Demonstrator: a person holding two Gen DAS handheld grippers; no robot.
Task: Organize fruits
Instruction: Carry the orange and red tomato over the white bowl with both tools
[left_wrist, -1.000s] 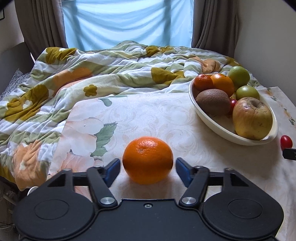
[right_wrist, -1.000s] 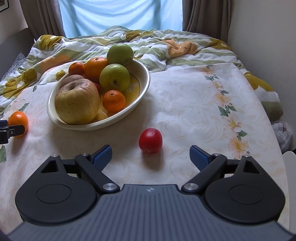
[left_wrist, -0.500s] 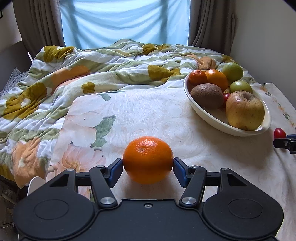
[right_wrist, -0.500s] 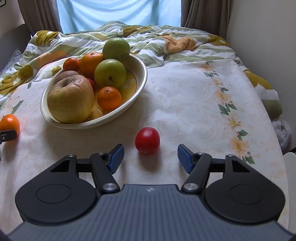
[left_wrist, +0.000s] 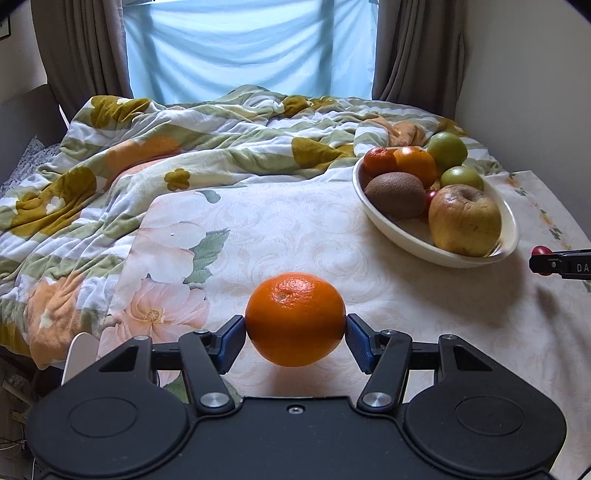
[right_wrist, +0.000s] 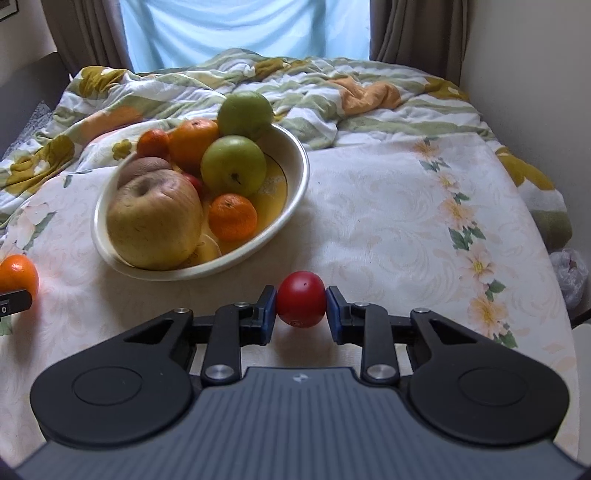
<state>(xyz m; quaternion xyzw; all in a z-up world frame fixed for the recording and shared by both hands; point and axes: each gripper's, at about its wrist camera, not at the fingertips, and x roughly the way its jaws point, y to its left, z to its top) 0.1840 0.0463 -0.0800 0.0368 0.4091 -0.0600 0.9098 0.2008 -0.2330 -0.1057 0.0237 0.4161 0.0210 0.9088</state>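
My left gripper (left_wrist: 295, 338) is shut on a large orange (left_wrist: 295, 319) and holds it just above the floral cloth. My right gripper (right_wrist: 301, 314) is shut on a small red fruit (right_wrist: 301, 302), also slightly off the cloth. A cream oval bowl (right_wrist: 295, 192) stands ahead of the right gripper and to the left gripper's right (left_wrist: 406, 232). It holds a big yellowish apple (right_wrist: 155, 219), green apples (right_wrist: 232, 164), tangerines (right_wrist: 232, 218), an orange and a kiwi (left_wrist: 395, 194). The orange also shows at the far left of the right wrist view (right_wrist: 18, 275).
A rumpled flowered quilt (left_wrist: 184, 147) lies behind the cloth, under a curtained window. A wall runs along the right side (right_wrist: 535, 74). The cloth's right edge drops off near a plastic bag (right_wrist: 569, 271).
Both grippers have closed on their fruit: the left on the orange, the right on the red fruit. Both fruits have lifted slightly off the cloth.
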